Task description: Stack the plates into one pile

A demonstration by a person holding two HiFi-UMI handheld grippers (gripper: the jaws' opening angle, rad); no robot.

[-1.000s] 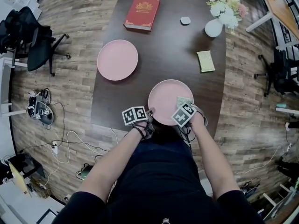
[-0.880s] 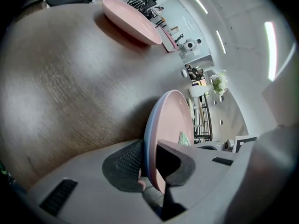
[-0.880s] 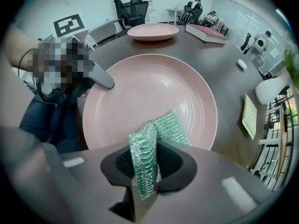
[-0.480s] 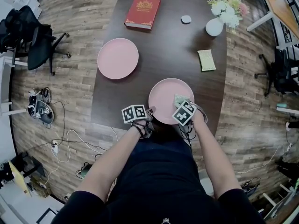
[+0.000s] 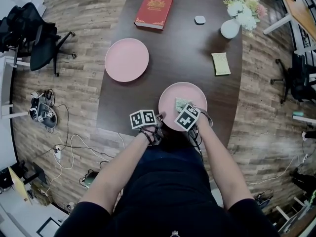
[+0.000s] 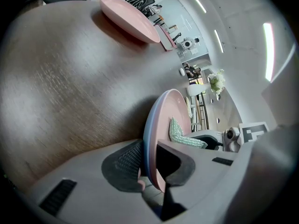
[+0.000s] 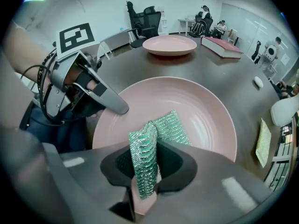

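Plates, both round, shallow and smooth pale pink, sit unstacked on the dark wood-grain table [image 5: 173,53]. The near plate [image 5: 170,98] is at the lower centre of the head view, by the table's edge. The far plate [image 5: 126,59] lies well apart toward the upper left. The left gripper [image 6: 148,167] pinches the near plate's thin rim between its ribbed dark pads. The right gripper [image 7: 144,174] clamps a folded green scouring cloth [image 7: 161,127], knobbly and glinting, whose free end drapes into the near plate's ringed basin. A red hardback book [image 5: 154,10] lies at the top.
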